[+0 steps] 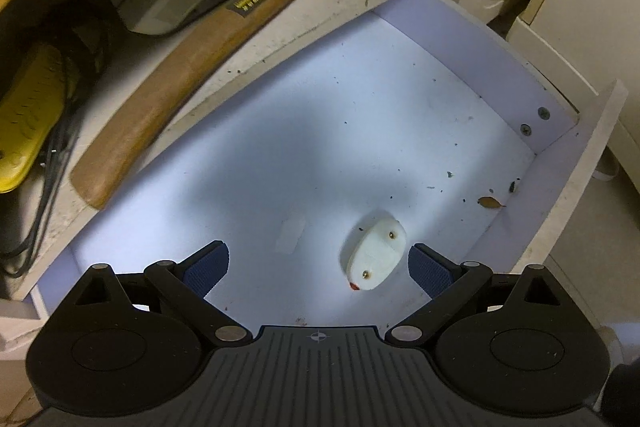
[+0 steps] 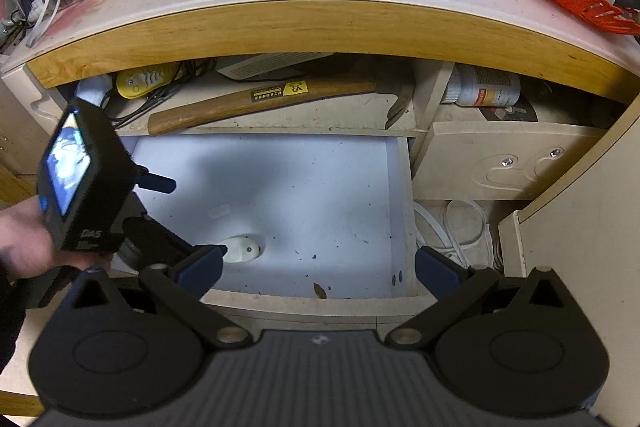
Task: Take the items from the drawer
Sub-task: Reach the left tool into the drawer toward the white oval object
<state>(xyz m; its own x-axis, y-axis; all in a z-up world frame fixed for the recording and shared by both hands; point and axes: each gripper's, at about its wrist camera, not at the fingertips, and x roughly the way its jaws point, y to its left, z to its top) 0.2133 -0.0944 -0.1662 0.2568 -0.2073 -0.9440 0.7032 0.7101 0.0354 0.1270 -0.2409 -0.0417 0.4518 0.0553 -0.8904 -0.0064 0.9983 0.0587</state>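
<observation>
Both grippers are showing black linkage arms, silver pivot pins, ribbed grey bodies and blue textured pads (image 1: 208, 269); the left unit's screen is glowing blue.

Lighting: dim, warm room; cool white glow fell on the drawer (image 1: 400, 99) floor, crossed by a broad soft shadow. Glare washed out the white plastic piece (image 1: 376, 259). Strong fisheye bending at the edges. The hand (image 2: 24, 239) left of the drawer was motion-blurred.
</observation>
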